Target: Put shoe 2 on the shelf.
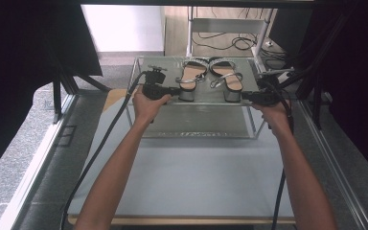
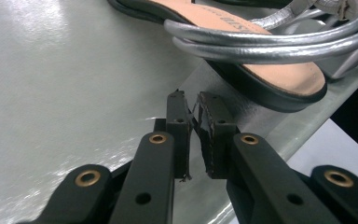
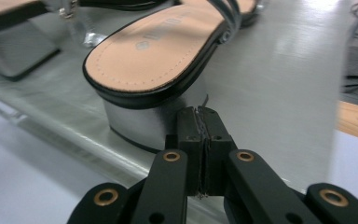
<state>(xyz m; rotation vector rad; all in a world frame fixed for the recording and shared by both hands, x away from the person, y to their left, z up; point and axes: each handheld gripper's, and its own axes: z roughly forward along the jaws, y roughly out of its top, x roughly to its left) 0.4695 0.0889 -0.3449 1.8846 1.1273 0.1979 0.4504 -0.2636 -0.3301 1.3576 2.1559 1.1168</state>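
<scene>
Both grippers (image 1: 175,91) (image 1: 245,97) closed empty beside sandals (image 1: 191,76) on clear shelf (image 1: 201,120), grey table (image 1: 187,177), cabled floor

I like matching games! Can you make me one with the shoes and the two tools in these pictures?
Things:
1. left tool
2. right tool
3. left sandal
4. shelf

Descriptions:
A. clear, see-through, carrying the shoes
B. shut, by the right sandal's silver heel
C. silver straps, tan insole
D. shut, by the left sandal's heel

Pairs: 1-D, 2-B, 3-C, 4-A
</scene>
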